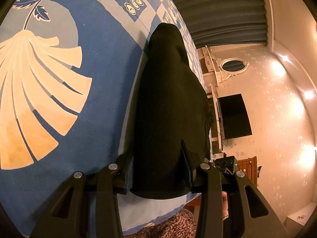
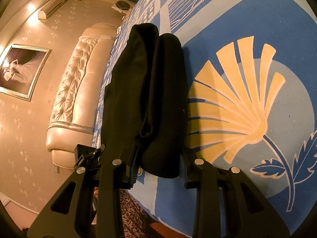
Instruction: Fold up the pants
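The black pants (image 1: 170,107) lie folded into a long thick bundle on the blue patterned bedspread (image 1: 95,63), near the bed's front edge. My left gripper (image 1: 158,168) straddles the near end of the bundle, jaws spread wide with the cloth filling the gap. In the right wrist view the pants (image 2: 150,91) show as layered folds running away from me. My right gripper (image 2: 158,166) likewise has its jaws wide apart around the rounded near end of the bundle. Whether the pads press the cloth cannot be told.
The bedspread (image 2: 257,79) carries large cream leaf prints. A padded headboard (image 2: 79,83) stands at the left. A dark TV (image 1: 233,117) and a white dresser with an oval mirror (image 1: 233,65) stand by the wall. The person's patterned clothing (image 2: 134,214) is below the bed edge.
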The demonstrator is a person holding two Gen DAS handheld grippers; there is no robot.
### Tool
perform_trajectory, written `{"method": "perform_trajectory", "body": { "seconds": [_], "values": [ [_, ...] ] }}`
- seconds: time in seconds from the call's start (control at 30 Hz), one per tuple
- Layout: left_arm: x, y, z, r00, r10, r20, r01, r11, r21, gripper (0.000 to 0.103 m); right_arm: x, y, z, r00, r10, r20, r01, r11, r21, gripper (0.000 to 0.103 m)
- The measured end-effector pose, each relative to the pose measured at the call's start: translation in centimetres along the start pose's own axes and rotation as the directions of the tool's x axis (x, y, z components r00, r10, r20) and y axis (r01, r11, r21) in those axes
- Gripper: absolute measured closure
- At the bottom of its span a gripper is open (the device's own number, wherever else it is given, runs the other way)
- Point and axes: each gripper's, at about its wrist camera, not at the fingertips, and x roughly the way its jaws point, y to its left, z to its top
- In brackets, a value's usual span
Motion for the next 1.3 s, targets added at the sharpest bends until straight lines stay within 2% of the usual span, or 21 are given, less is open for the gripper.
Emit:
{"method": "perform_trajectory", "body": {
  "seconds": [0.2, 0.27, 0.33, 0.4, 0.47, 0.5, 0.57, 0.67, 0.77, 0.93, 1.03, 1.13, 1.17, 1.3],
  "values": [
    [0.0, 0.2, 0.0, 1.0, -0.006, -0.005, 0.006, 1.0, -0.002, 0.063, 0.1, 0.1, 0.0, 1.0, 0.0, 0.001, 0.0, 1.0, 0.0, 0.071],
    [0.0, 0.2, 0.2, 1.0, -0.026, -0.015, 0.026, 1.0, -0.001, 0.062, 0.1, 0.0, -0.1, 1.0, -0.002, 0.001, 0.002, 1.0, -0.003, 0.065],
    [-0.2, 0.3, 0.4, 0.998, -0.06, -0.033, 0.061, 0.998, 0.003, 0.057, 0.0, -0.1, -0.1, 1.0, 0.005, -0.025, -0.005, 1.0, -0.013, 0.058],
    [-0.5, 0.2, 0.9, 0.991, -0.113, -0.068, 0.115, 0.993, 0.027, 0.048, -0.3, -0.1, -0.1, 0.999, 0.012, -0.043, -0.013, 0.999, -0.035, 0.049],
    [-1.1, -0.1, 1.3, 0.986, -0.142, -0.085, 0.148, 0.987, 0.066, 0.03, -1.7, -0.2, 0.3, 1.0, 0.014, -0.026, -0.015, 0.998, -0.061, 0.028],
    [-1.4, -0.3, 1.5, 0.985, -0.151, -0.085, 0.158, 0.984, 0.081, 0.022, -2.3, -0.3, 0.5, 1.0, 0.014, -0.014, -0.015, 0.998, -0.068, 0.025],
    [-1.9, -0.6, 2.4, 0.987, -0.149, -0.063, 0.155, 0.982, 0.105, 0.019, -3.1, -0.9, 1.6, 1.0, 0.016, -0.007, -0.016, 0.998, -0.06, 0.021],
    [-1.6, -0.6, 4.6, 0.984, -0.176, -0.039, 0.179, 0.979, 0.093, 0.016, -2.7, -1.6, 3.2, 1.0, 0.016, -0.014, -0.017, 0.999, -0.045, 0.021],
    [0.2, -1.2, 6.3, 0.982, -0.168, -0.08, 0.176, 0.978, 0.107, 0.016, -1.1, -1.3, 5.0, 0.999, 0.007, -0.037, -0.009, 0.998, -0.067, 0.021],
    [3.4, -2.4, 7.7, 0.985, -0.061, -0.16, 0.092, 0.977, 0.193, 0.016, 1.3, -0.3, 7.1, 0.995, 0.034, -0.092, -0.042, 0.995, -0.09, 0.017],
    [4.8, -3.4, 7.6, 0.979, -0.02, -0.201, 0.074, 0.962, 0.263, 0.016, 2.6, 0.5, 7.6, 0.989, 0.042, -0.142, -0.059, 0.991, -0.121, 0.02],
    [5.6, -3.4, 7.8, 0.974, -0.008, -0.225, 0.072, 0.958, 0.278, 0.016, 3.4, 0.4, 7.6, 0.985, -0.017, -0.169, -0.008, 0.99, -0.144, 0.052],
    [5.7, -3.2, 7.8, 0.974, -0.015, -0.227, 0.079, 0.959, 0.274, 0.015, 3.4, 0.1, 7.6, 0.986, 0.003, -0.17, -0.026, 0.991, -0.132, 0.058],
    [5.5, -3.0, 7.6, 0.969, -0.033, -0.246, 0.107, 0.949, 0.297, 0.016, 3.2, -0.5, 7.1, 0.986, 0.05, -0.157, -0.069, 0.991, -0.114, 0.066]
  ]
}}
